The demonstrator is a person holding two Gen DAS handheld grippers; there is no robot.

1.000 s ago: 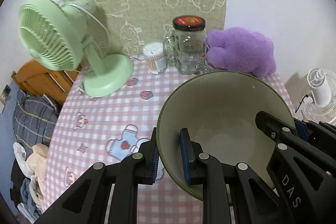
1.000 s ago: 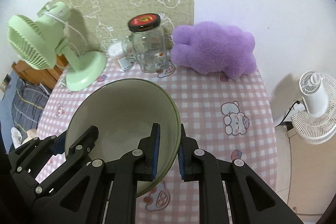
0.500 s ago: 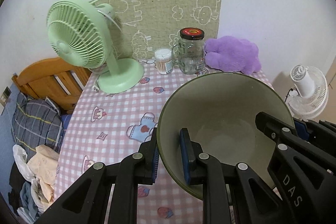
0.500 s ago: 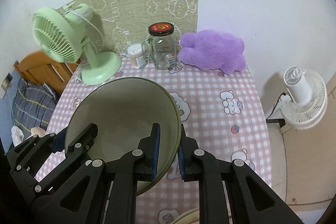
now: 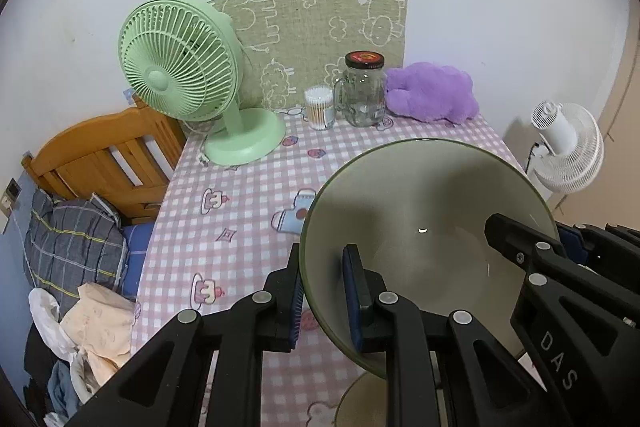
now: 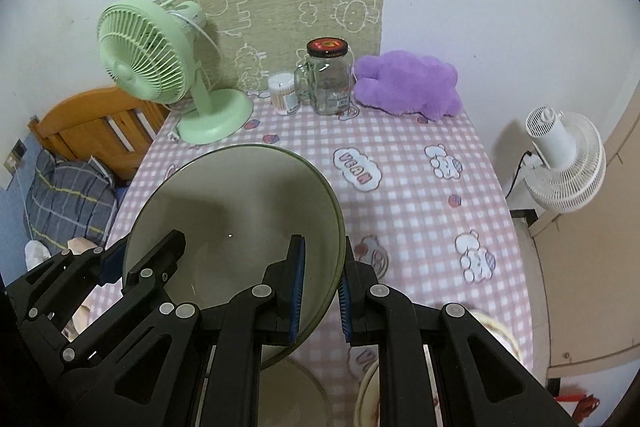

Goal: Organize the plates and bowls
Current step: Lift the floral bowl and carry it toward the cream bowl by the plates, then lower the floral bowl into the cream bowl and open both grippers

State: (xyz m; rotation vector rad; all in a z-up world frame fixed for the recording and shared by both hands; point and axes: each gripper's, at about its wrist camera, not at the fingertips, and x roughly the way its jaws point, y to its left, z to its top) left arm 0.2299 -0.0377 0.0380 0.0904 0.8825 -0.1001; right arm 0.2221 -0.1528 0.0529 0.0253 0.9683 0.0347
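A large olive-green bowl [image 5: 424,227] with a pale inside is held in the air above the pink checked table [image 5: 240,219]. My left gripper [image 5: 320,291] is shut on the bowl's left rim. My right gripper [image 6: 320,291] is shut on its right rim; the bowl also shows in the right wrist view [image 6: 236,219]. A second green dish [image 5: 360,403] lies on the table below the bowl, also seen in the right wrist view [image 6: 292,387]. A pale plate [image 6: 500,331] lies at the table's near right.
A green desk fan [image 5: 188,95], a cotton-swab tub [image 5: 319,107], a glass jar with a red lid [image 5: 364,91] and a purple plush [image 5: 432,93] stand along the back wall. A wooden bed frame [image 5: 104,155] is left, a white floor fan [image 6: 564,159] right.
Both grippers have pulled back and up from the table's far end with the bowl between them. The fan, jar and plush look farther away, and dishes have come into view below.
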